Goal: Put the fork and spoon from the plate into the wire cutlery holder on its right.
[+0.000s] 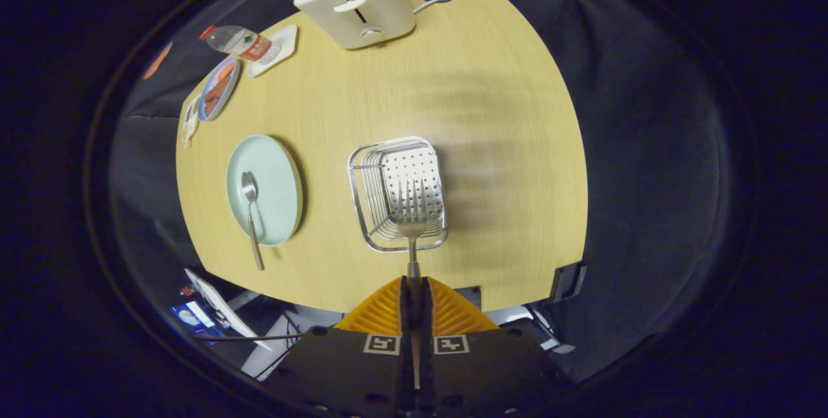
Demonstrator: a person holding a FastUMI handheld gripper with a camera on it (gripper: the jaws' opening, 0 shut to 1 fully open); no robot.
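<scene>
No wording can be read anywhere: the red-and-white label on the clear plastic water bottle (240, 43) lying at the far left of the pale wooden table (491, 107) is too small and blurred, and the small mark on the white toaster (356, 4) is illegible.

the gripper (414, 285) is held high, looking steeply down, its two fingers (381, 311) pressed close together with only a thin slit between them. both fingers clamp the handle of the fork (412, 224), which sticks straight out ahead of the tips, tines forward. the fingers sit level and side by side, their ridged outer faces sloping away from the slit.
</scene>
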